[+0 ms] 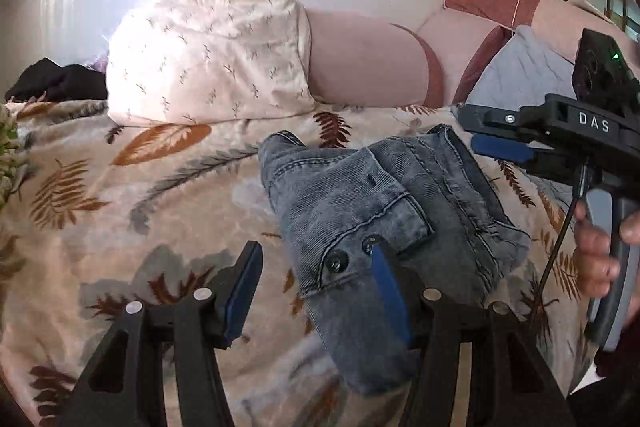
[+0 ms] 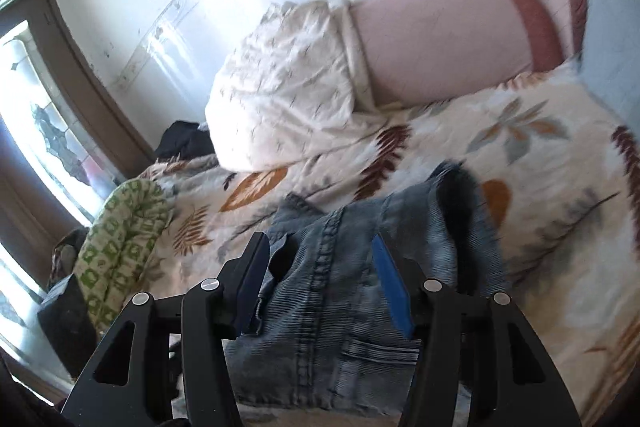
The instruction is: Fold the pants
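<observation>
Folded grey jeans (image 1: pixel 384 211) lie mid-frame on the leaf-print bedspread (image 1: pixel 120 195), which lies bare at left. The left gripper (image 1: pixel 316 287) and right gripper (image 2: pixel 320 283) have jaws apart, gripping nothing.

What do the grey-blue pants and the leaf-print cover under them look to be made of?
Grey-blue pants: faded denim, going by the twill ribbing, heavy topstitched seams and dark metal rivets. Leaf-print cover: soft, matte woven cloth, probably cotton or a blend; it creases loosely.
</observation>
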The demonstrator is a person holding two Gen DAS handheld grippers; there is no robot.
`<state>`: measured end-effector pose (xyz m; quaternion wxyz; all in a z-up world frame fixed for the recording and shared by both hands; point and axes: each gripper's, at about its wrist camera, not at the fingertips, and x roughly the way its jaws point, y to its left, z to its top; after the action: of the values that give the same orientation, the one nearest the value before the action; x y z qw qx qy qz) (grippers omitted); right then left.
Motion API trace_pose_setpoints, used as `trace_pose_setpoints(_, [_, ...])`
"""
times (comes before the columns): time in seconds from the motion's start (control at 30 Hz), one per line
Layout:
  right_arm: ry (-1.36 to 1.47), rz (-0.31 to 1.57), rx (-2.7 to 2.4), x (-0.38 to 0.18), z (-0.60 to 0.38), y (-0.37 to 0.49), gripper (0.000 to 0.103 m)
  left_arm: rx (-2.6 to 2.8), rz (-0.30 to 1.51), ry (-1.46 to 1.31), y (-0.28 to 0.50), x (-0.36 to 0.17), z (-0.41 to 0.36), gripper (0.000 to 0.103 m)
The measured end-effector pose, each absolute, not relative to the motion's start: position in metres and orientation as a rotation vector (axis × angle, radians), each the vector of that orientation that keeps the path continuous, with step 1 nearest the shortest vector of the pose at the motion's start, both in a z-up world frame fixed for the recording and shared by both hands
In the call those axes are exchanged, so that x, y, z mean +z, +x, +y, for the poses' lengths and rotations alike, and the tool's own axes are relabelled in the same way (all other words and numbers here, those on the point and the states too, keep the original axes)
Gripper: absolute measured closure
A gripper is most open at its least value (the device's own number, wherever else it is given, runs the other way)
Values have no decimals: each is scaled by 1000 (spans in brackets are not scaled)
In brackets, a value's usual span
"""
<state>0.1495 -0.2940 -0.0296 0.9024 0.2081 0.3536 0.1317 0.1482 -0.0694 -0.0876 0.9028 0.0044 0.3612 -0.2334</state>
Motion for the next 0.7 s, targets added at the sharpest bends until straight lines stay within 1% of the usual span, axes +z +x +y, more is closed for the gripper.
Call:
trace_pose_setpoints(0.17, [388,729,275,-47,-283,172,50,-533,769,48,151,-103,-96,46])
trace_pose_setpoints(0.33, [435,836,236,-88,-298,201,50,-528,760,96,154,-112,-124,46])
trace_pose_setpoints(0.4, [469,863,219,-96,-309,202,58,-531,764,107,158,-118,-135,46])
trace_pose_setpoints(0.47, [491,886,208,-99,-321,200,62,-526,780,145,160,-126,-148,46])
trace_pose_setpoints(0.53, [519,917,193,-106,-335,198,70,-514,792,192,160,-130,-159,46])
trace_pose_setpoints(0.6, [577,942,188,-116,-347,195,74,-500,800,236,159,-131,-167,46])
trace_pose_setpoints(0.63, [640,950,199,-120,-356,193,75,-493,811,242,160,-130,-169,45])
trace_pose_setpoints(0.7, [694,957,172,-115,-369,184,67,-487,838,225,164,-131,-168,45])
